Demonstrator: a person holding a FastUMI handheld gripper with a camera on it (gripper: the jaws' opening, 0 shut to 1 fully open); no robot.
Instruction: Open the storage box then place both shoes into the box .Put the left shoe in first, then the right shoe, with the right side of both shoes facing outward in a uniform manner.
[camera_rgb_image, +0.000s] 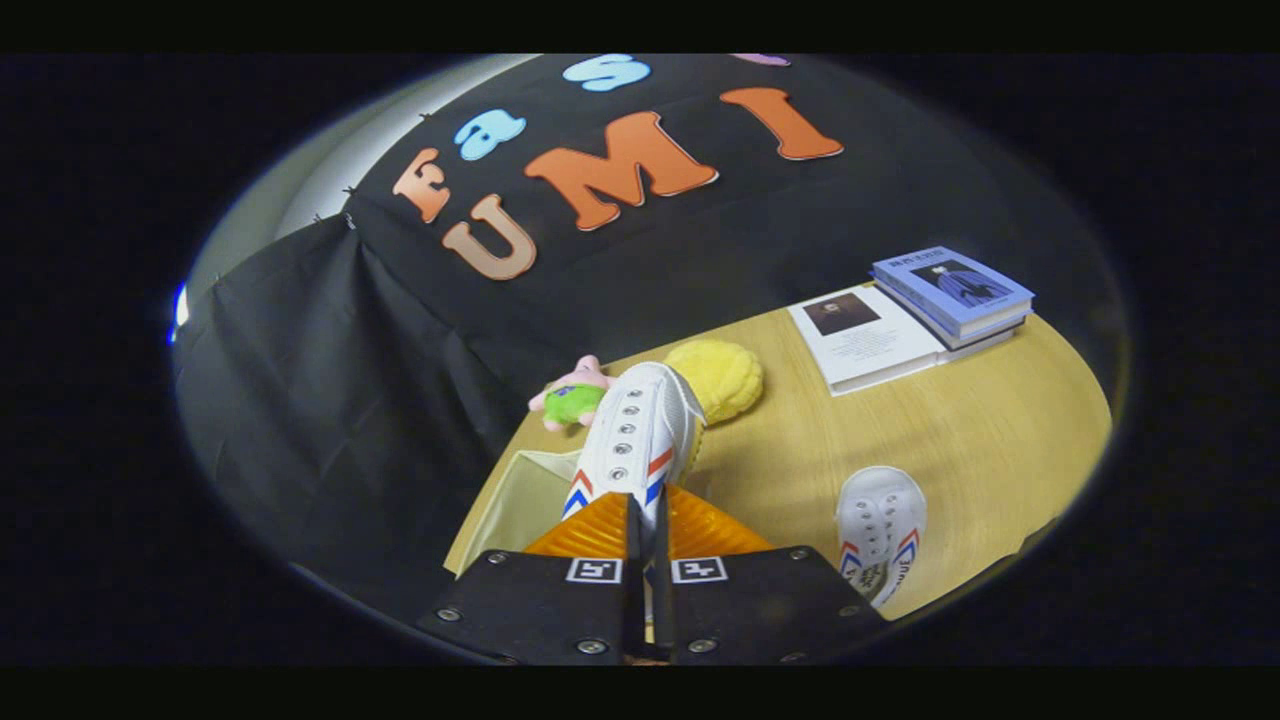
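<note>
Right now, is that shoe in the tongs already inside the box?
Not yet. The shoe is held aloft, pinched between the tongs, over the open box; the other shoe lies on the table.

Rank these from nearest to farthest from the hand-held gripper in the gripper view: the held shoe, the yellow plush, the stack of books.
1. Held shoe: clamped between the fingers of the hand-held gripper.
2. Yellow plush: just beyond the shoe's toe.
3. Stack of books: far across the table, off to the right.
</note>
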